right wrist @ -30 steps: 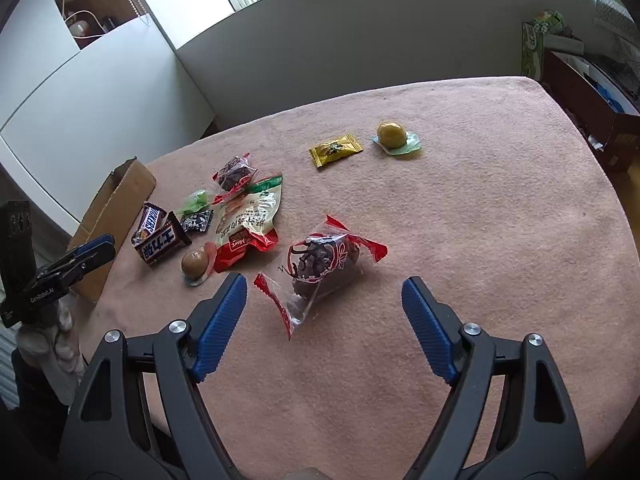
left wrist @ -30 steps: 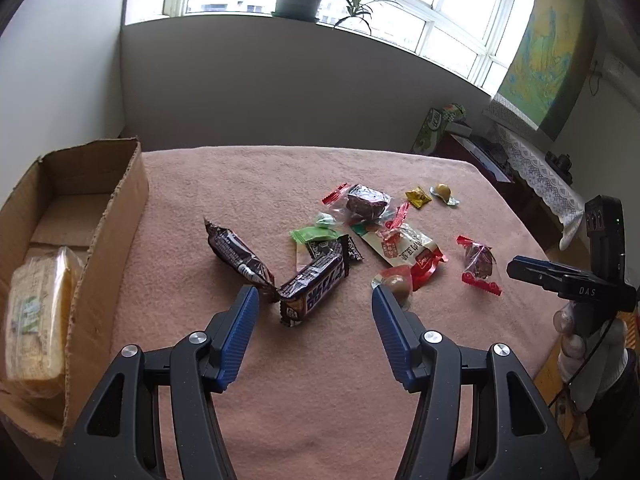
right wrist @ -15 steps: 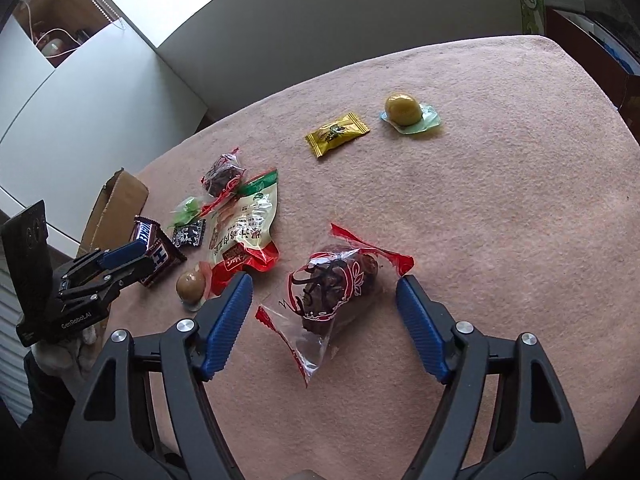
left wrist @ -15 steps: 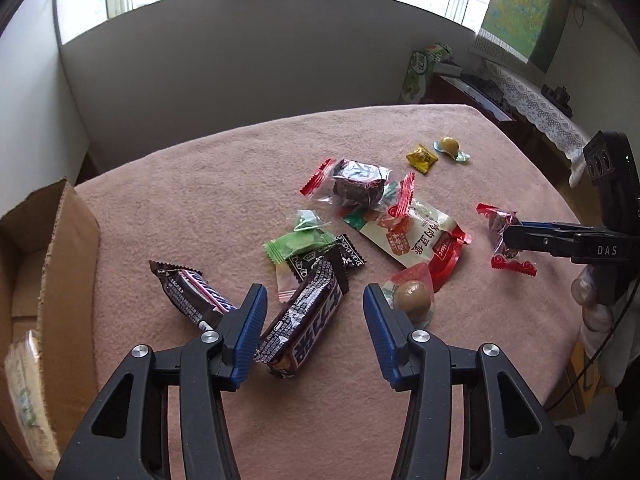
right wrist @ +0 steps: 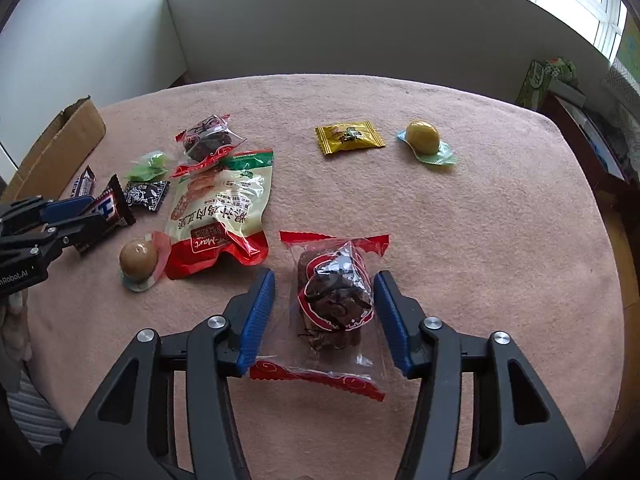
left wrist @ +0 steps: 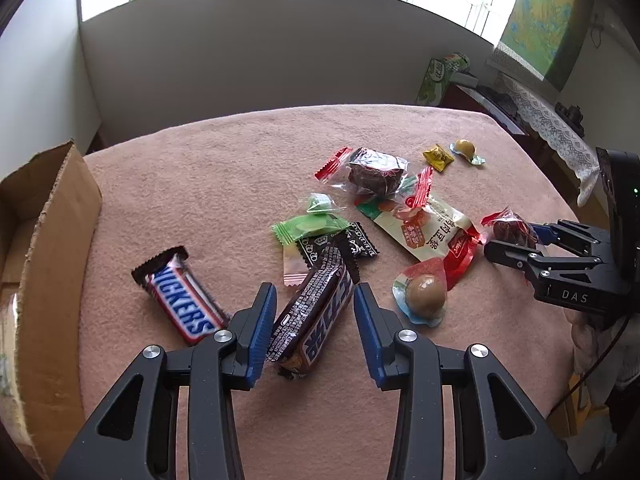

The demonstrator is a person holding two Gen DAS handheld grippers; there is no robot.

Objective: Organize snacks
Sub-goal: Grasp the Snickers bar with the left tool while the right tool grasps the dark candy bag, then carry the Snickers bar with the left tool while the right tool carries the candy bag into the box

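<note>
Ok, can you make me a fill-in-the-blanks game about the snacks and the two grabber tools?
1. The left tool has its fingers on either side of a dark ____ bar.
2. The yellow candy lies to the ____ of the yellow egg-shaped snack in the right wrist view.
3. At the left edge of the pink tablecloth stands a ____ box.
4. The right tool straddles a brown snack in a clear wrapper with ____ ends.

Missing words: Snickers; left; cardboard; red
</note>
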